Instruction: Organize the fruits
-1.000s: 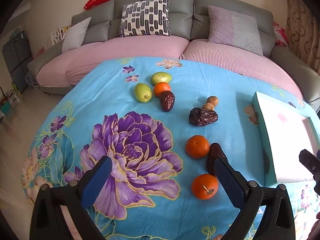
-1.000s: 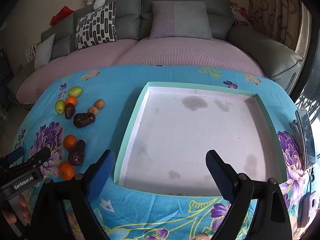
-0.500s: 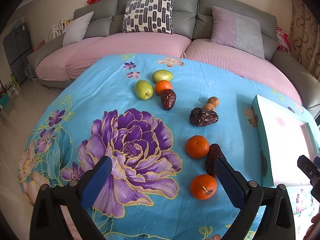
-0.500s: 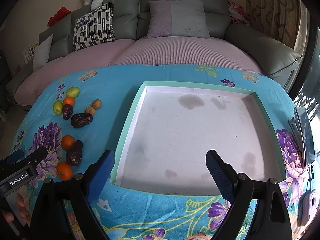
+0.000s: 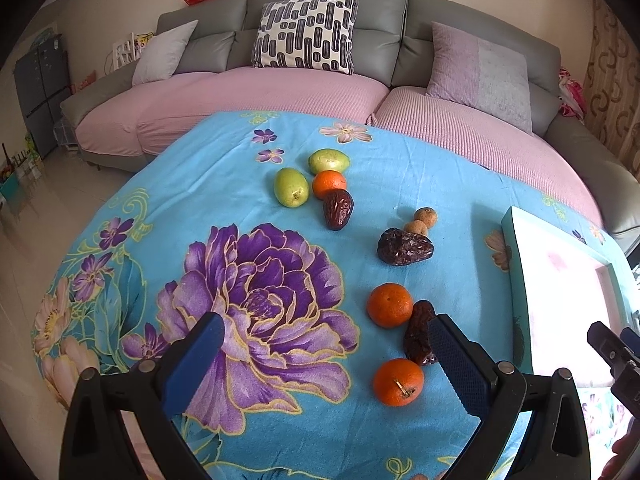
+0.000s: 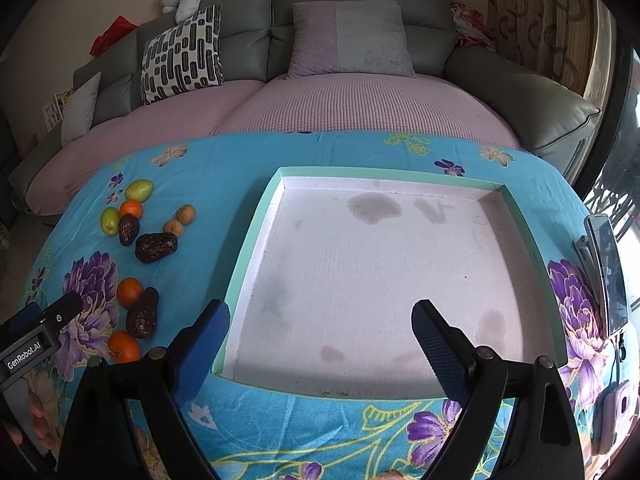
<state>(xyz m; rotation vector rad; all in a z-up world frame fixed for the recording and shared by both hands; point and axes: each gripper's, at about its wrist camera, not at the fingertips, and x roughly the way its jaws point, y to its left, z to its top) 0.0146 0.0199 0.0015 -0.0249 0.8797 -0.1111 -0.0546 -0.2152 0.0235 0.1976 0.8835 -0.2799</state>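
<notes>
Fruit lies loose on a blue flowered cloth. Nearest my left gripper, which is open and empty, are an orange, a dark date beside its right finger, and a second orange. Farther off are a large date, two small brown fruits, another date, a third orange and two green fruits. My right gripper hangs open and empty over the near edge of an empty white tray with a green rim.
A grey sofa with pink covers and cushions curves behind the table. A phone lies at the table's right edge beside the tray. The other gripper's body shows at the lower left of the right wrist view.
Both views have shifted slightly downward, so the sofa and table sit lower in the frames. The fruit has not moved and both grippers stay open.
</notes>
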